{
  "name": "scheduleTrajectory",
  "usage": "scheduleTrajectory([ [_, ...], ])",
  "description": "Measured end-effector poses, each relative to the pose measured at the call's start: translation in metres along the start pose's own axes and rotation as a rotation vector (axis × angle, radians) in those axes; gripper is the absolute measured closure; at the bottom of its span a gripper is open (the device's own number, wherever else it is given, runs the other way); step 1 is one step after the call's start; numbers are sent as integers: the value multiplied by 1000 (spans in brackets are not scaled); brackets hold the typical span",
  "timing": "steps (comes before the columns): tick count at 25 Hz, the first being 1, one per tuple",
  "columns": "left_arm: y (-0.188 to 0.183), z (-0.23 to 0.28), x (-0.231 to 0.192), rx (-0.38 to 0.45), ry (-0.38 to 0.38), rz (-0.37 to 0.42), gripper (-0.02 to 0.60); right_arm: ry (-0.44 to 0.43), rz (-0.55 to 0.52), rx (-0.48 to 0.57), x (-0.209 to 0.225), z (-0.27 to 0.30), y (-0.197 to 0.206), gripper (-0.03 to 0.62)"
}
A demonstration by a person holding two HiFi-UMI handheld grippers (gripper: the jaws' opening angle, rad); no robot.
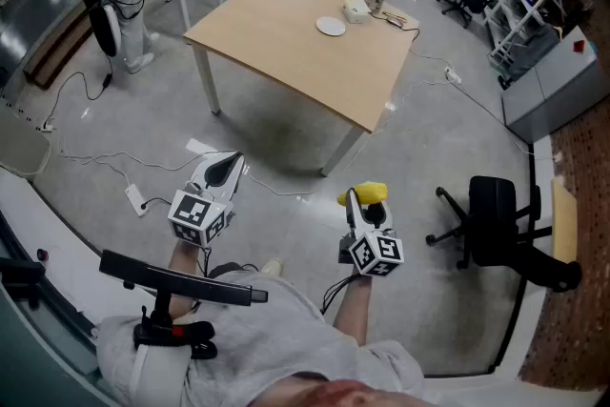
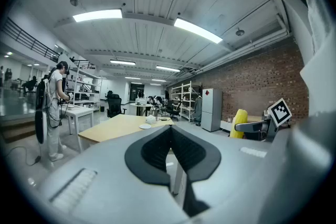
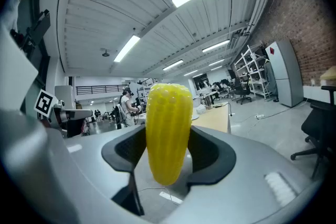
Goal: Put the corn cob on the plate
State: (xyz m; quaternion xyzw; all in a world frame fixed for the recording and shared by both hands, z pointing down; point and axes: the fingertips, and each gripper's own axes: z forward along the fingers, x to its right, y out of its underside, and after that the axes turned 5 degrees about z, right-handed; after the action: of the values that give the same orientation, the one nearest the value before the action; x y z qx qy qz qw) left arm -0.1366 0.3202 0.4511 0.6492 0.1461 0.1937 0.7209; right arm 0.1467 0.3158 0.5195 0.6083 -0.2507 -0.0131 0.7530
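Both tongs show in my head view: the left tongs (image 1: 225, 169) are pressed together and empty, while the right tongs (image 1: 365, 197) pinch the yellow corn cob (image 1: 363, 193) over the grey floor (image 1: 286, 148), well apart from the wooden table (image 1: 276, 38). The white plate (image 1: 331, 27) sits on that table towards its far side. In the left gripper view I see the dark pads meeting with nothing between them, table and plate ahead. In the right gripper view the cob stands upright, squeezed between both pads.
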Motion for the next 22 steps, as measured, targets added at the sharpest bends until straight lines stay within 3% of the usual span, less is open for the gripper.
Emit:
scheduleTrajectory([
  [22,-5,21,28,1,46,21,561,12,-5,13,20,-17,-6,340],
])
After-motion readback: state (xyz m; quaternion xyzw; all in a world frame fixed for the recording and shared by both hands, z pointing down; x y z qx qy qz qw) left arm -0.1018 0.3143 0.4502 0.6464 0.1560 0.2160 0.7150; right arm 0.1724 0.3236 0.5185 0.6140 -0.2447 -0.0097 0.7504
